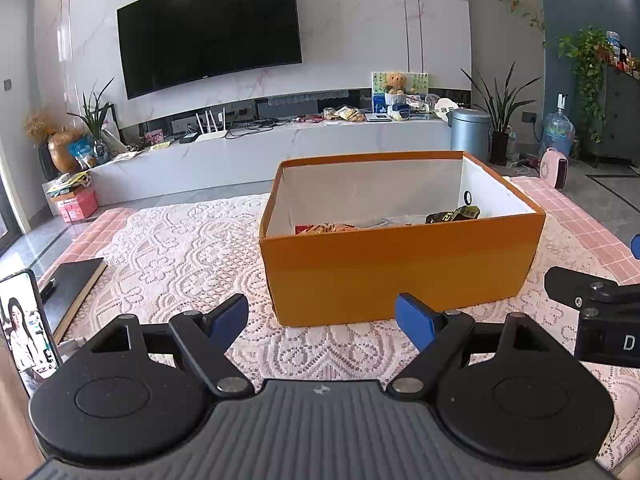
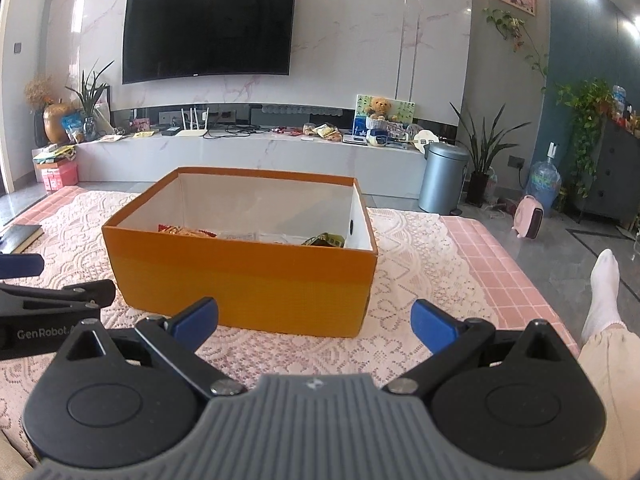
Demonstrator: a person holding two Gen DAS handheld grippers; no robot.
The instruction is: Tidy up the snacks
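Blue fingertips (image 1: 414,318) of the left gripper (image 1: 322,320) spread wide with nothing between them, and those of the right gripper (image 2: 314,322) equally wide and empty, both held low near the front edge of the tabletop. Just beyond, at the middle of the lace tablecloth (image 1: 180,248), an open orange box (image 1: 400,264) with snack packets (image 2: 324,240) lying on its white floor. Toward the left edge, a dark book (image 1: 74,284) and a propped phone (image 1: 24,320).
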